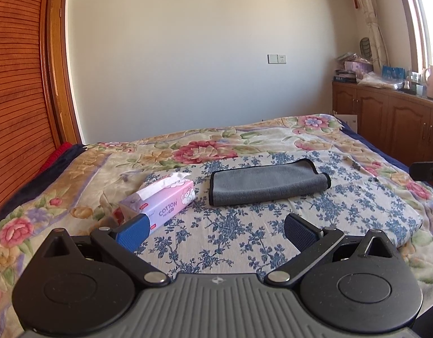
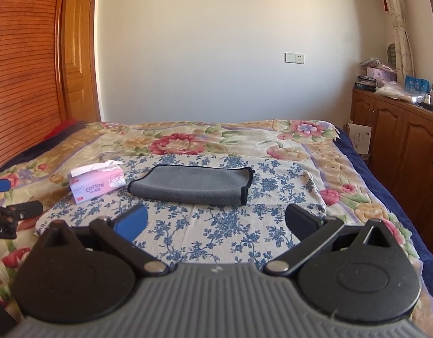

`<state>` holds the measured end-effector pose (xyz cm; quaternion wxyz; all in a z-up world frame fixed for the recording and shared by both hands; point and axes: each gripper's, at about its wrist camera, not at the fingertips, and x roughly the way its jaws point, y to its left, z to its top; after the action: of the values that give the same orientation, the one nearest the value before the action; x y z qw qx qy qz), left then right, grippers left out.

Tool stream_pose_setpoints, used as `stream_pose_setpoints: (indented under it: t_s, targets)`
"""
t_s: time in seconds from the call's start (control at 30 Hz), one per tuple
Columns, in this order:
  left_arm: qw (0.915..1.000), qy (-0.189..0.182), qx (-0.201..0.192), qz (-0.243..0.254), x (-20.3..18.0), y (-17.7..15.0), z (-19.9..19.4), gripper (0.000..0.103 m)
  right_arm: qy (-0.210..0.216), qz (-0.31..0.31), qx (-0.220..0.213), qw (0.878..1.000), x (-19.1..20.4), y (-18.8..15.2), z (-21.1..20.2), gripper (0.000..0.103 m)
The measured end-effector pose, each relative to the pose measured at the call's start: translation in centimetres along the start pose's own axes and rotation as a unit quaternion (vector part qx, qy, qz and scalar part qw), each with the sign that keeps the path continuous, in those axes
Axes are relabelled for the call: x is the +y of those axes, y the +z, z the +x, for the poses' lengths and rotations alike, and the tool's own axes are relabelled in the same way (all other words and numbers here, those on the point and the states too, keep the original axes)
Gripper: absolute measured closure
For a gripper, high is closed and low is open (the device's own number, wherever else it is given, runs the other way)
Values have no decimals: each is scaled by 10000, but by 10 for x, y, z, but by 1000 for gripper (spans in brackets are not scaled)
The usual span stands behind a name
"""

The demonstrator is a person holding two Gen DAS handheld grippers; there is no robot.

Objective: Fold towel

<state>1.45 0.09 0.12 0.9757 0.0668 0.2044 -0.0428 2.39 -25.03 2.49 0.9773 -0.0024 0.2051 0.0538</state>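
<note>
Bed with floral quilt [image 2: 205, 138]; over it a blue-and-white flower-print cotton sheet [image 2: 216, 225]. On that sheet lies the grey microfibre towel with black edging [image 2: 191, 187], already doubled into a band. Its long axis runs left to right across both views, ahead of both sets of jaws and well apart from them.

Left gripper [image 1: 215, 231]: jaws spread, nothing between them; towel sits ahead and slightly right. Right gripper [image 2: 216, 222]: jaws spread, empty; towel ahead, slightly left. Neither looks clearly nearer.

Pink-and-lilac soft tissue pack marked COTTON [image 1: 163, 200] sits just beside the towel's left end.

Layer count in the fold cannot be told; the underside is hidden.
</note>
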Motion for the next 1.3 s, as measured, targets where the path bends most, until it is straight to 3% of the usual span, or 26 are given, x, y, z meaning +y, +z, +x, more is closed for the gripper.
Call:
stream_pose_setpoints:
  t_s: [0.57,1.3]
  targets:
    - [9999,18,4,-149,7,-15,3,0,-151,224,-57,9996,-10,-11,4,0]
    - [9988,48,-489,-79,5,-11,-1,0,-287,153,-588,9977,-10,-11,-4,0]
